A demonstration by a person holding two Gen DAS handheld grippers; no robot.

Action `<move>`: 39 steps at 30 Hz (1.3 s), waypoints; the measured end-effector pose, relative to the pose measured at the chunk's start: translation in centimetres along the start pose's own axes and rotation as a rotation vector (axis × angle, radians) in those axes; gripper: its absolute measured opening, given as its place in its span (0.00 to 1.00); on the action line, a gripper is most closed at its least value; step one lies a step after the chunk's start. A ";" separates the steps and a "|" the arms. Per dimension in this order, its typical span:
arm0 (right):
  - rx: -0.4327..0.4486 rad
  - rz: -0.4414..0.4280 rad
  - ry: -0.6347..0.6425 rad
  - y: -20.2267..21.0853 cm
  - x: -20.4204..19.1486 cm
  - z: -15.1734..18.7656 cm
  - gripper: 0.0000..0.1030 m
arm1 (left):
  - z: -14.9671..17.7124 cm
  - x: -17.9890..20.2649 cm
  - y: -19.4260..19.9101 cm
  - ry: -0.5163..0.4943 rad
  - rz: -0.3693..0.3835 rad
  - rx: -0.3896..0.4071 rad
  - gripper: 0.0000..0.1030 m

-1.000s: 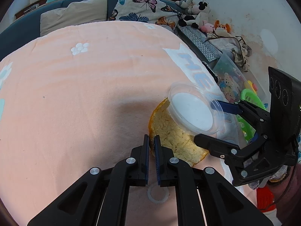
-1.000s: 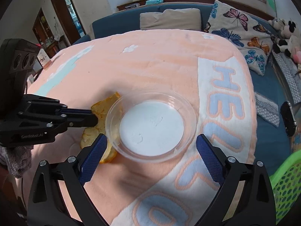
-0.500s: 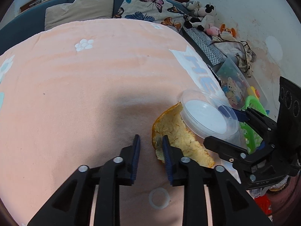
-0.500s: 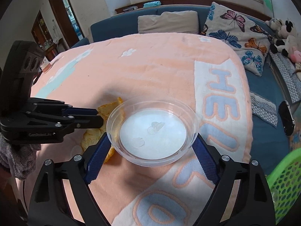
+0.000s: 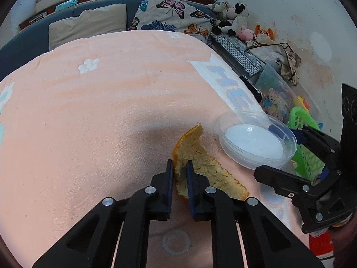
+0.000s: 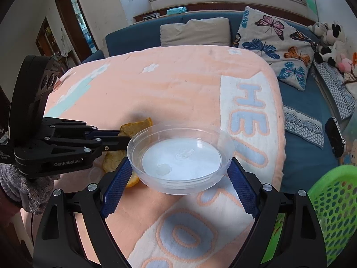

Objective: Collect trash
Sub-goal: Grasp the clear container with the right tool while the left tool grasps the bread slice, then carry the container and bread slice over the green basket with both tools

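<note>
Left gripper (image 5: 179,167) is clamped on the near edge of the orange peel (image 5: 200,167): jaws nearly together after a quick open-and-close, peel pinched between the blue pads, the rest of it fanning out ahead and to the right of the fingertips, its far edge resting on the peach blanket (image 5: 100,111). Right gripper (image 6: 178,178) holds the clear plastic dish (image 6: 180,158) across its full width, jaws wide, both blue pads pressed to opposite sides of the wall, dish clear of the blanket. From the right wrist, the peel sits just left of and behind the dish, partly hidden by its rim, with the left gripper's fingers coming in from the left. Green mesh basket (image 6: 330,203) is to the right of the right gripper, off the blanket's edge.
</note>
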State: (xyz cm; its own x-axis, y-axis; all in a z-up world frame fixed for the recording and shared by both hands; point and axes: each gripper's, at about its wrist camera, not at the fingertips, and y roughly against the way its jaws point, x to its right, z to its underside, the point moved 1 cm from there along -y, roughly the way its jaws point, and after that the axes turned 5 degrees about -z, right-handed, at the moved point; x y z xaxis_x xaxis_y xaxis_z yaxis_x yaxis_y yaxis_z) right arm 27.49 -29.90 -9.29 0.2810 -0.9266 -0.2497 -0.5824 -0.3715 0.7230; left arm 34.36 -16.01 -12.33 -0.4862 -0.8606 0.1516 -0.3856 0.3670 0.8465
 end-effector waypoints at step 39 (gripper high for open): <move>0.084 0.016 -0.111 8.0 0.4 4.4 0.77 | 1.9 3.9 6.4 -0.021 0.016 0.079 0.05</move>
State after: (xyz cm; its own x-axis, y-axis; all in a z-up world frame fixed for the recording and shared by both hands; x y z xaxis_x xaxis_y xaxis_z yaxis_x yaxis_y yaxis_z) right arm 19.61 -33.50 -6.42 0.1879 -0.9313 -0.3120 -0.6494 -0.3561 0.6719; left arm 28.48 -16.34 -7.30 -0.5089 -0.8470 0.1539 -0.4375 0.4084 0.8012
